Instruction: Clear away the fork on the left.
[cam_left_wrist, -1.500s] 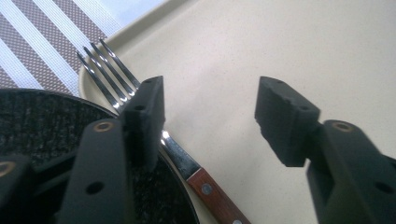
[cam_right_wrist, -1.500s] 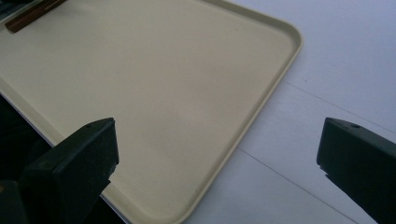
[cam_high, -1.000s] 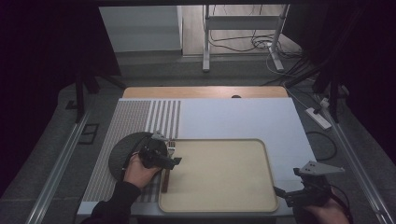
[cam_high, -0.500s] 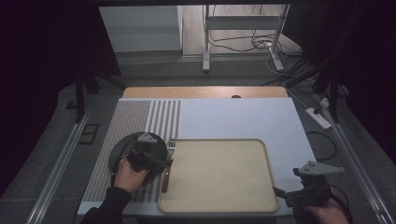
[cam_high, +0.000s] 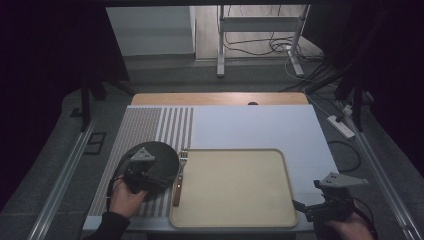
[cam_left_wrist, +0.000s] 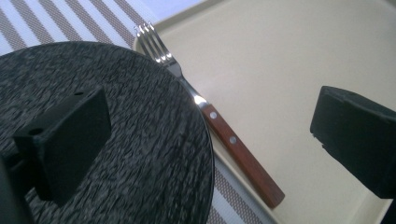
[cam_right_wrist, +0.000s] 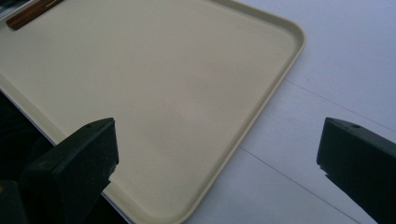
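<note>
A dark round plate (cam_high: 152, 157) (cam_left_wrist: 116, 140) lies on the striped mat at the table's left. A fork (cam_high: 179, 176) (cam_left_wrist: 224, 135) with a brown wooden handle rests between the plate and the beige tray (cam_high: 235, 187) (cam_left_wrist: 289, 84), along the tray's left rim. My left gripper (cam_high: 145, 177) (cam_left_wrist: 210, 140) hovers open over the plate's near right part, its jaws spanning plate edge and fork. My right gripper (cam_high: 305, 207) (cam_right_wrist: 215, 168) is open at the tray's near right corner (cam_right_wrist: 196, 205), nothing between its jaws.
The striped mat (cam_high: 145, 130) covers the table's left side, a white sheet (cam_high: 260, 130) the right. A wooden strip (cam_high: 220, 98) runs along the far edge. Past the table are a stand's legs (cam_high: 257, 45), cables and a power strip (cam_high: 340, 125) on the floor.
My left gripper has pulled back leftward from the tray's left rim and now sits over the plate. The right gripper has stayed put.
</note>
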